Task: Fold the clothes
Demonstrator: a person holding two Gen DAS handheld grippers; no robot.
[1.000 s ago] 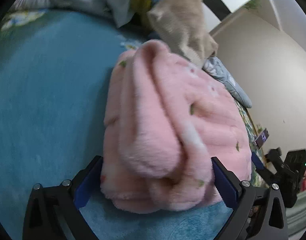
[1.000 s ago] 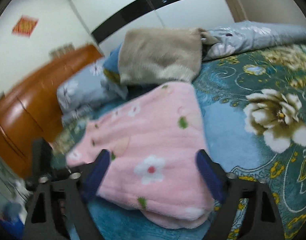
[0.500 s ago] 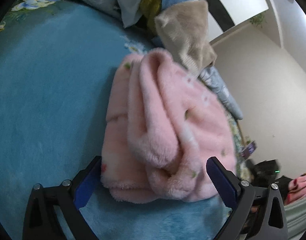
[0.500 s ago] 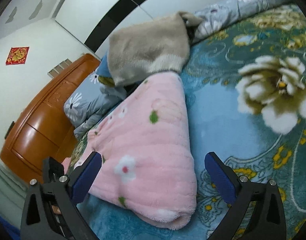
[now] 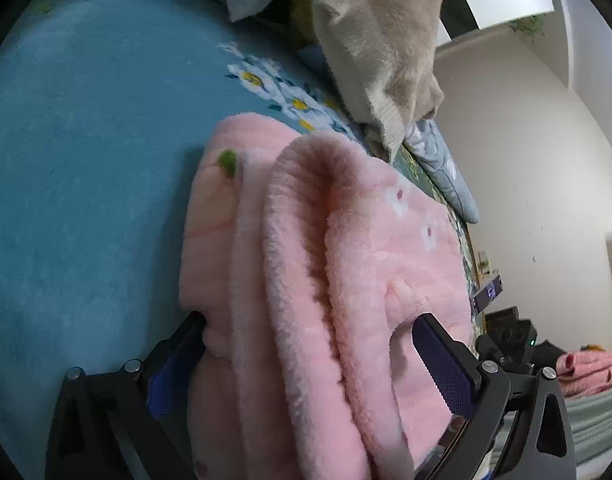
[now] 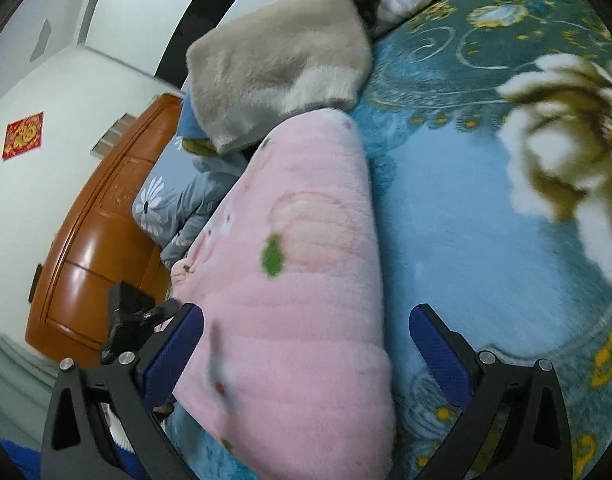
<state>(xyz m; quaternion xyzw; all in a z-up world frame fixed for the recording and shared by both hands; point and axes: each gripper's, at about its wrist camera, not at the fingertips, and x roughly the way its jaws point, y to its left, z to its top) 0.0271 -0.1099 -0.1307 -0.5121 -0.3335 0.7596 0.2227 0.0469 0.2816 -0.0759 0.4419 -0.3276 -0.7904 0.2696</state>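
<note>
Pink garment [image 5: 345,280]: thick fluffy fleece, ribbed. Beige garment [image 6: 282,60]: soft fuzzy knit. Bedspread [image 5: 86,160]: matt plush cloth. Headboard [image 6: 98,248]: glossy varnished wood. Gripper pads [image 6: 437,352]: blue textured rubber on matt black plastic.

Both grippers share one build: left gripper [image 5: 306,364] and right gripper [image 6: 306,354] have black angular frames, silver screw heads and blue ribbed pads [image 5: 441,364] on each finger
</note>
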